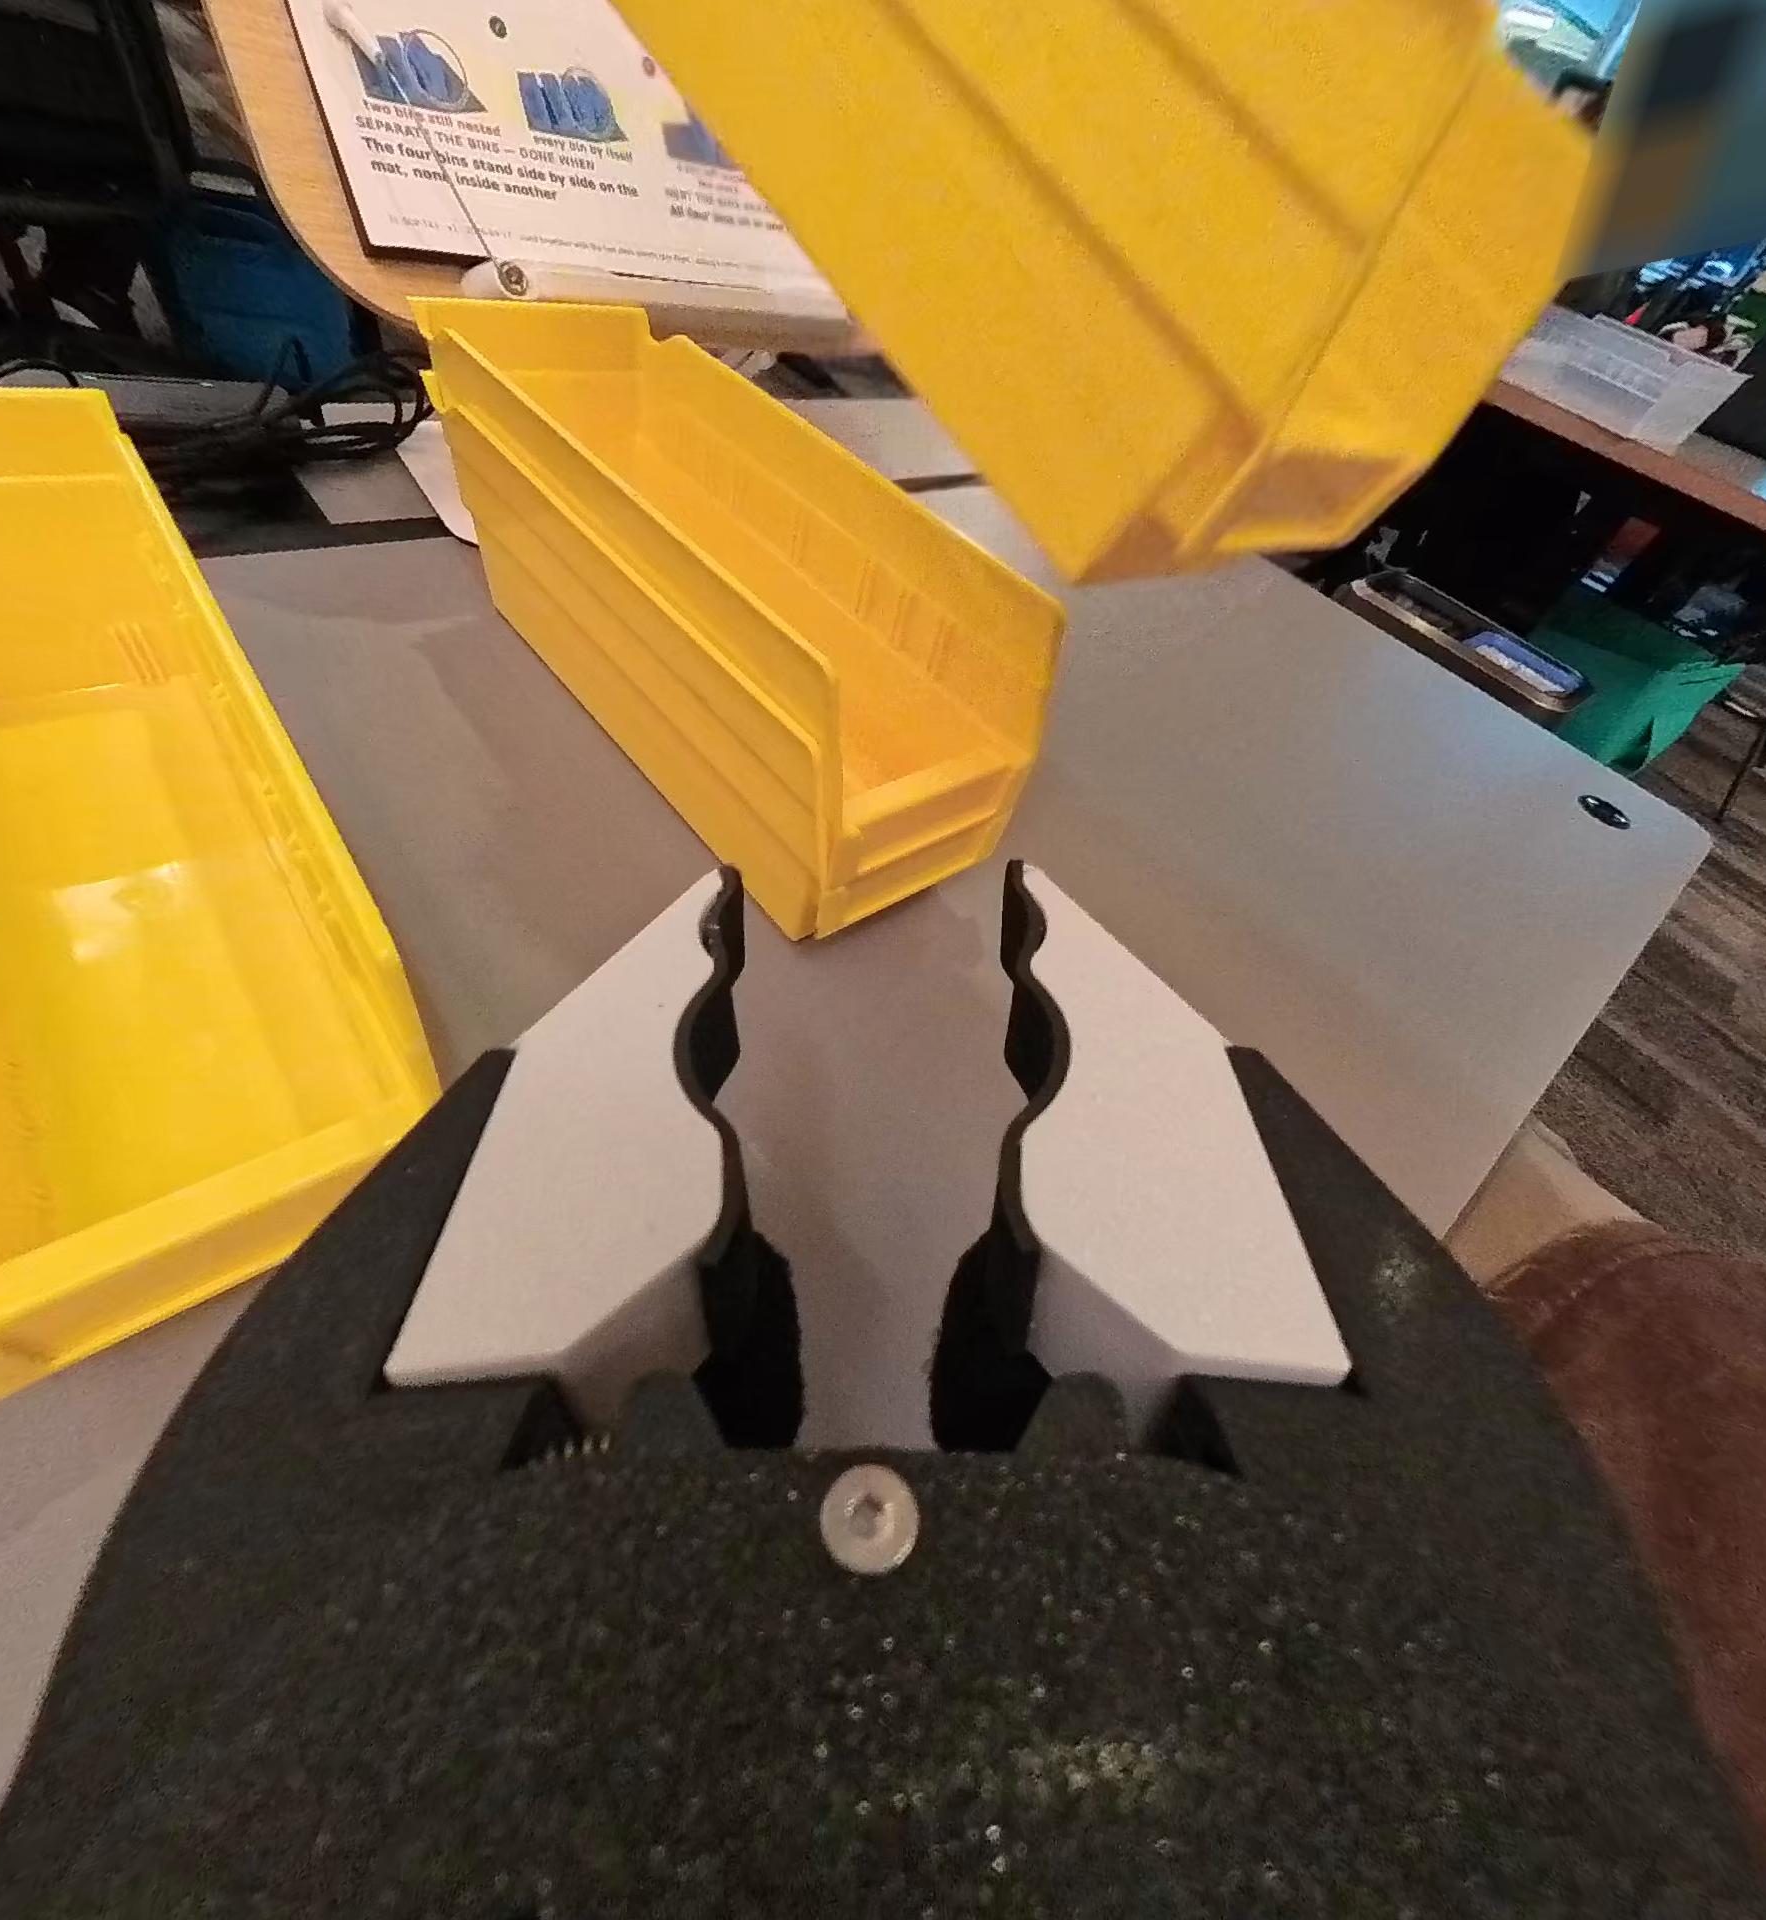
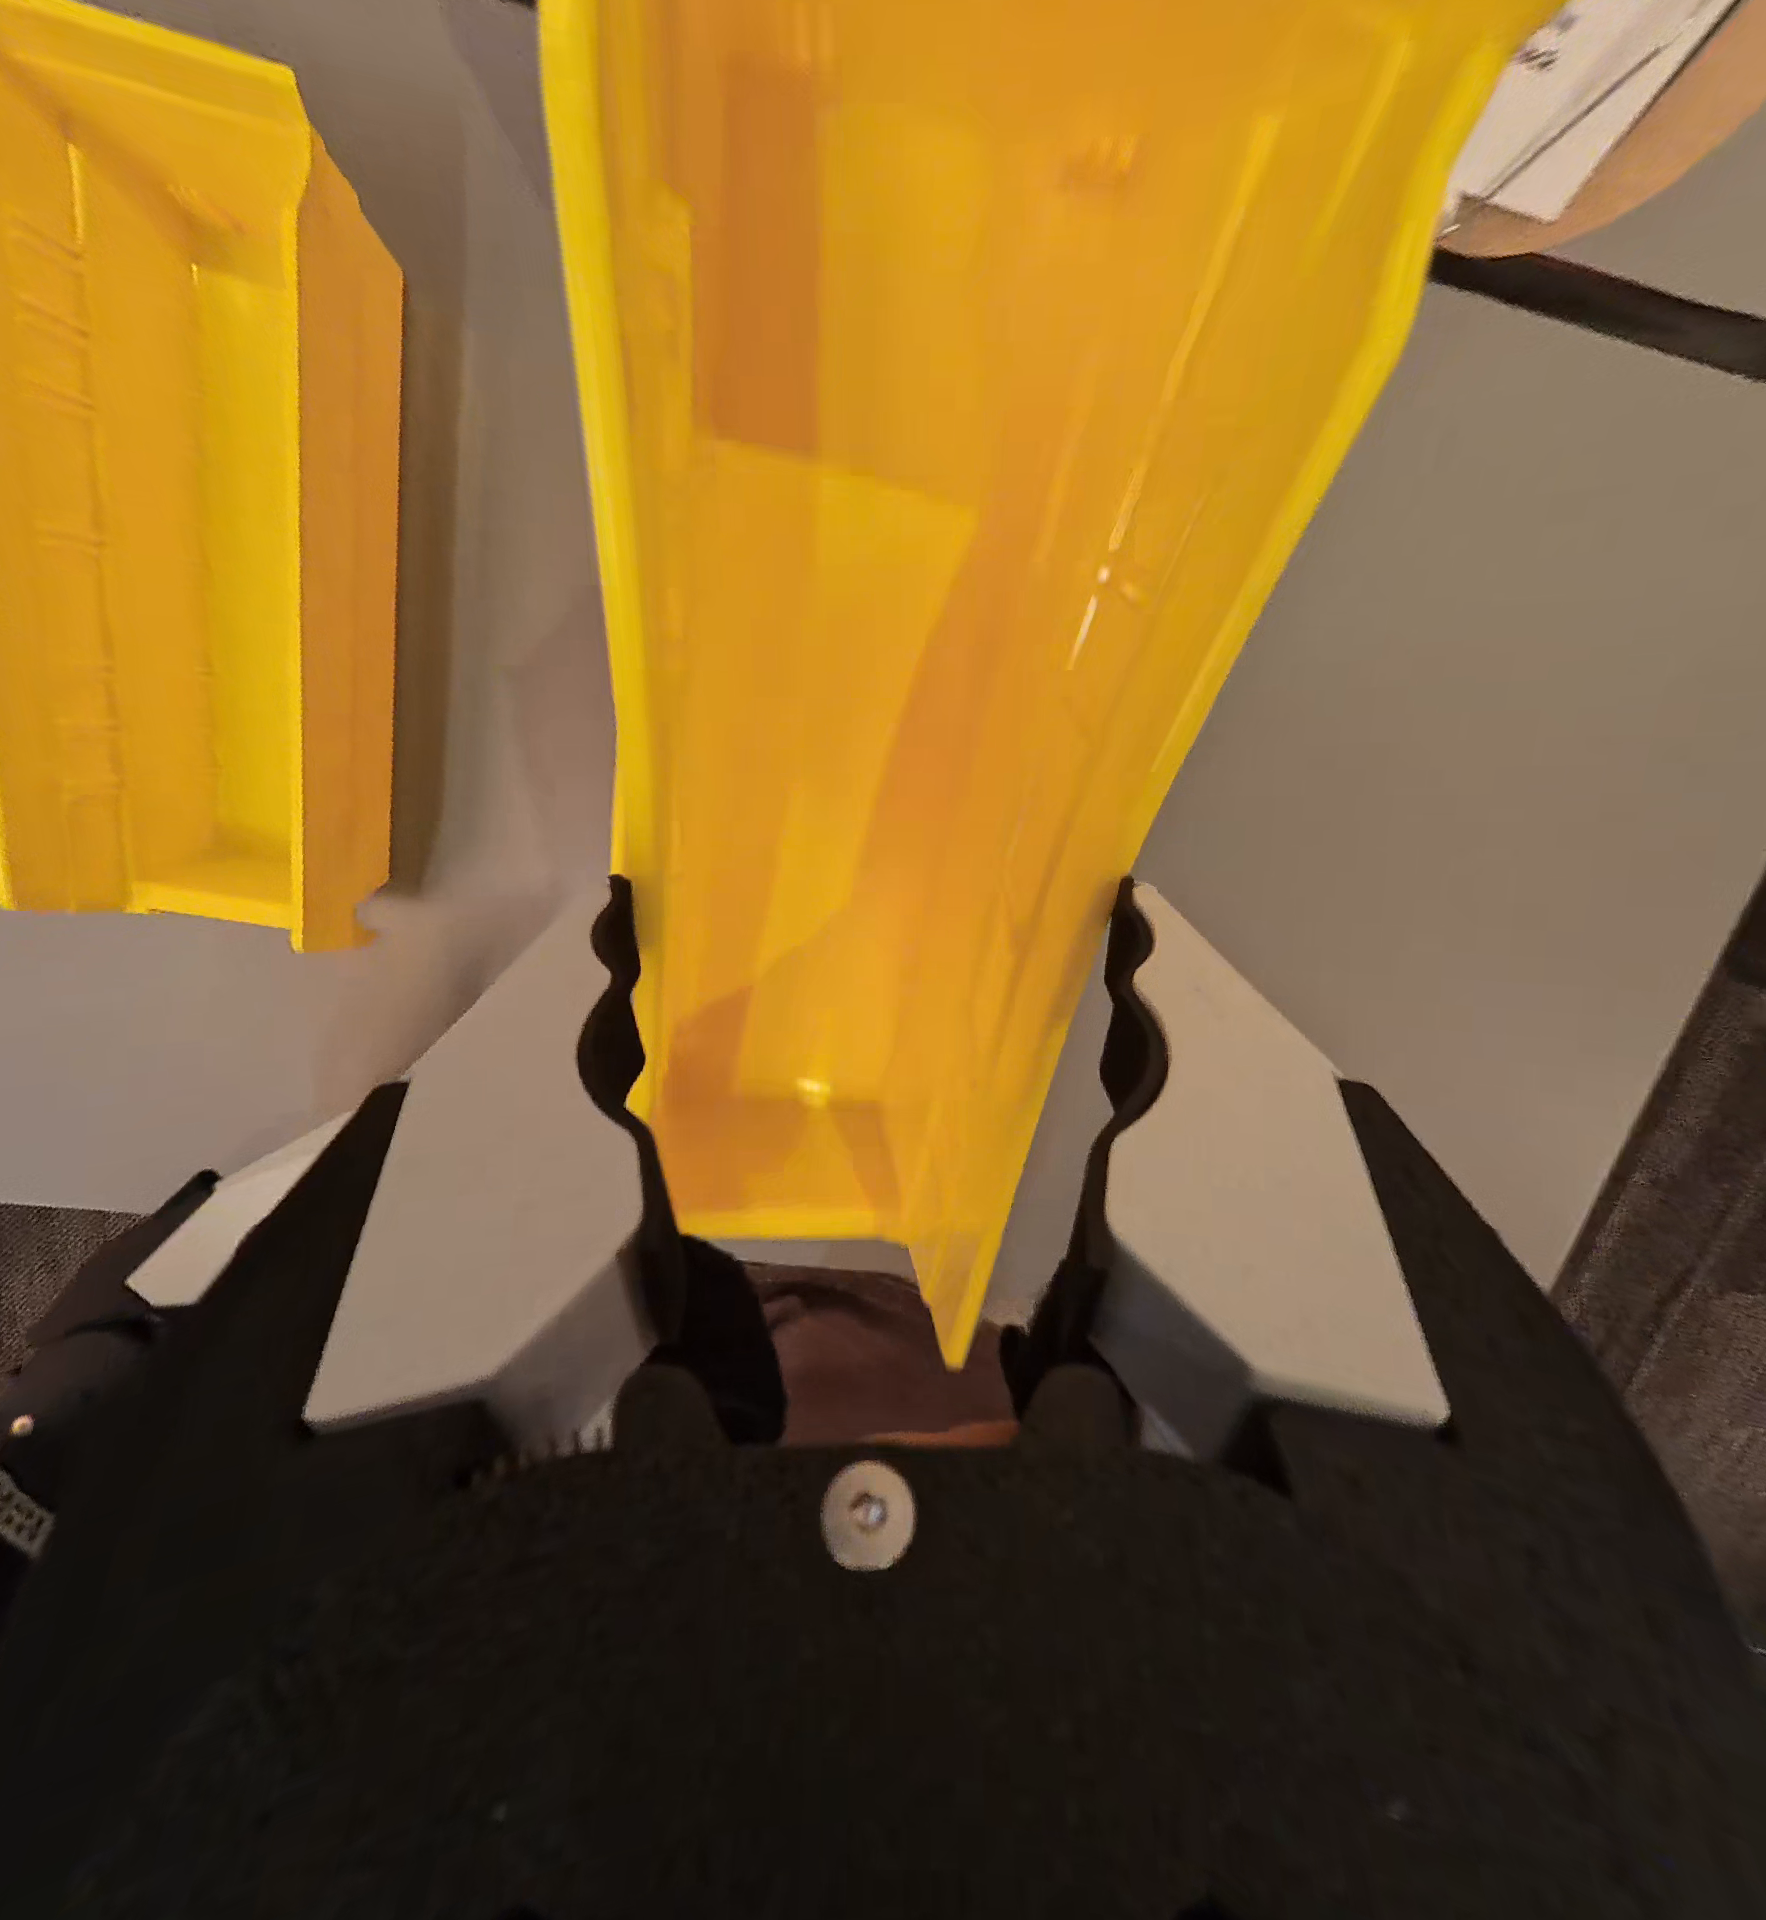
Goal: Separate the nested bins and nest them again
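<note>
Right wrist view: a yellow bin held in the air over the grey tabletop (image 2: pixel 1430 727).

The right hand-held gripper (image 2: pixel 866 894) has its jaws spread wide, clasping the lifted bin (image 2: pixel 962 520) across its width, open side toward the camera. Another yellow bin (image 2: pixel 162 499) rests on the tabletop to its left. In the left wrist view, the left hand-held gripper (image 1: pixel 868 883) hangs partly open and empty, just short of a narrow nested stack of bins (image 1: pixel 733 644); a wide bin (image 1: pixel 131 935) sits beside it, with an instruction sheet (image 1: pixel 546 156) beyond.

A lab or workshop is indicated by the grey worktop (image 1: pixel 1274 831), instruction sheet (image 1: pixel 546 177), cables (image 1: pixel 266 416) and cluttered benches (image 1: pixel 1689 488).
</note>
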The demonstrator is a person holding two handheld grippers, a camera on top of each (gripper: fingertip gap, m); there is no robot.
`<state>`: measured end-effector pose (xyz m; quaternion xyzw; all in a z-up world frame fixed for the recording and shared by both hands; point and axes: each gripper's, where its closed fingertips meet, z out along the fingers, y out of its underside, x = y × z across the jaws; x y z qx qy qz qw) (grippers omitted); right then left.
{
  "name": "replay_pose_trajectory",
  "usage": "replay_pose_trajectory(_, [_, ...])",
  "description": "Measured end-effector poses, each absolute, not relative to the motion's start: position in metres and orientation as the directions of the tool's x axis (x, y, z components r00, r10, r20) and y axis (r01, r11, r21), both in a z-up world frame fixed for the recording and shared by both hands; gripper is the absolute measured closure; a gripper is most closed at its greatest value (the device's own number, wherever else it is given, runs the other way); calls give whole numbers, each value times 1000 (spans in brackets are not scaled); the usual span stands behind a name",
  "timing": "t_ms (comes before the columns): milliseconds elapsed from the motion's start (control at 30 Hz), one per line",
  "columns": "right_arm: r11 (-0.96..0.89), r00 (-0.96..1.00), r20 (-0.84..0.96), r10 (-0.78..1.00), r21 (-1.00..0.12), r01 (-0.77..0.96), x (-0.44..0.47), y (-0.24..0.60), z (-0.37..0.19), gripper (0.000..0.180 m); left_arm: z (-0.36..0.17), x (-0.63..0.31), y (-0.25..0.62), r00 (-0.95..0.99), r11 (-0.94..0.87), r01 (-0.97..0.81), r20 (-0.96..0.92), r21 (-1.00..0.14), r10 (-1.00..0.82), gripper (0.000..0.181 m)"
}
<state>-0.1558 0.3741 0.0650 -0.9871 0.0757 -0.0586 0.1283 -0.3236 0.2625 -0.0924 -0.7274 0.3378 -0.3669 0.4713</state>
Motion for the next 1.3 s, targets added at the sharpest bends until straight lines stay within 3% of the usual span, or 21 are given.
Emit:
replay_pose_trajectory(233, [-956, 969, 148, -199, -249, -158, -84, 347, 89, 89, -96, -327, 265, 513, -342, -150, 222, -928, -829, 133])
replay_pose_trajectory(500, [-972, 959, 179, -217, -134, -195, -11, 340, -8, 88, -100, -330, 269, 526, -337, -176, 201, -925, -826, 133])
replay_pose_trajectory(767, [-980, 971, 129, -200, -31, -198, 0, 347, -105, 87, -109, -328, 271, 535, -340, -211, 182, -917, -825, 133])
replay_pose_trajectory(1033, [-984, 975, 146, -165, 41, -173, 5, 355, -147, 86, -109, -332, 270, 543, -324, -226, 157, -919, -825, 133])
replay_pose_trajectory(1133, [-978, 970, 132, -202, 16, -206, 9, 362, -144, 85, -111, -330, 270, 537, -328, -232, 161, -915, -828, 133])
replay_pose_trajectory(1300, [-980, 976, 129, -174, 71, -184, 4, 359, -140, 71, -113, -326, 271, 530, -329, -242, 160, -913, -833, 132])
